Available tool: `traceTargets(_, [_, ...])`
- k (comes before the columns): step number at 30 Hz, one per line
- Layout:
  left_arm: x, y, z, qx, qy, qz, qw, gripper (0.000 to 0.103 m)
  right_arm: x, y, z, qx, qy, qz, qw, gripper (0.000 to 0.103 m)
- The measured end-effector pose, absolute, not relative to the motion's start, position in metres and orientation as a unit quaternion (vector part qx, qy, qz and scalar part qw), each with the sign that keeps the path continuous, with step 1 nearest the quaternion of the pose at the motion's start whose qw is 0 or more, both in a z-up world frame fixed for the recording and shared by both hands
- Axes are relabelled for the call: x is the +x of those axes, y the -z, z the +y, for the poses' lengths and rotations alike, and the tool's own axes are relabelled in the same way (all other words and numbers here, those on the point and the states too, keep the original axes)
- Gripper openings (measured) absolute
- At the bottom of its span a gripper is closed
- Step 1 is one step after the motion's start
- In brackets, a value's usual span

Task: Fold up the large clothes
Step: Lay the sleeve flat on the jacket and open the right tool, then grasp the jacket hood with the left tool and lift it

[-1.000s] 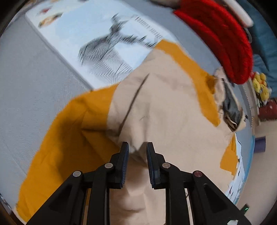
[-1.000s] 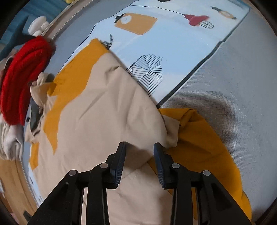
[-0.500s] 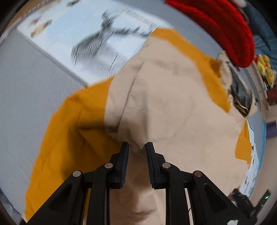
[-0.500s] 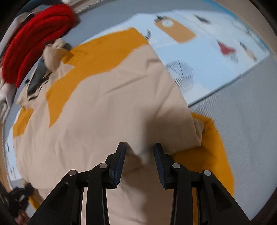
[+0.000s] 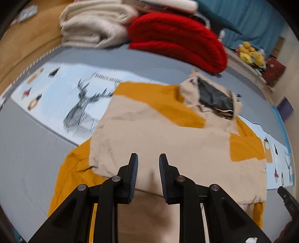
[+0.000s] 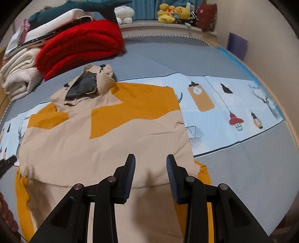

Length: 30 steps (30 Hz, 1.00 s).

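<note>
1. The hooded jacket (image 6: pixel 104 142), beige with mustard-yellow panels, is lying flat on the bed (image 6: pixel 243 177), folded over on itself so a beige layer sits on top of the lower part. Its hood (image 6: pixel 89 86), dark grey inside, points toward the far edge of the bed.
2. The jacket partly covers a light blue printed mat (image 6: pixel 224 97) with lamps and a deer head on it, and the near yellow edge spills onto the plain grey sheet.
3. Left gripper (image 5: pixel 148 168): fingers spread apart, nothing between them, hovering over the near folded edge of the beige layer. Can't tell if the tips touch the fabric.
4. Right gripper (image 6: pixel 151 168): same deal, jaws wide with just cloth showing in the gap, over the near edge toward the jacket's right side.
5. Along the far edge of the bed there's a folded red knit blanket (image 6: pixel 80 44) next to a stack of cream knitwear (image 6: pixel 16 74), and yellow plush toys (image 6: pixel 172 11) on the ledge behind.
</note>
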<state>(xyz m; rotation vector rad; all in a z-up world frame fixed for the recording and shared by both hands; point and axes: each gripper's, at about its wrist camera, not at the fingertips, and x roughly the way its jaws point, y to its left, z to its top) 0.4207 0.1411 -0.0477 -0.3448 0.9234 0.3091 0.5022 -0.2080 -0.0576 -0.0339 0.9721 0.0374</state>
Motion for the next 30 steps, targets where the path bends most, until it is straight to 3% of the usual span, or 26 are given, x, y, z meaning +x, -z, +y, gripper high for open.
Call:
traceTargets(22, [0.449,0.027,0.078,-0.058,-0.092,0.380,0.919,0.019,0.489,0.048,-0.244,-0.003,-0.029,0.472,0.881,0.036])
traceTargets(30, [0.550,0.026,0.105,-0.075,-0.069,0.406,0.908,0.016,0.513,0.049,-0.260,0.025,-0.017,0.483,0.875,0.035])
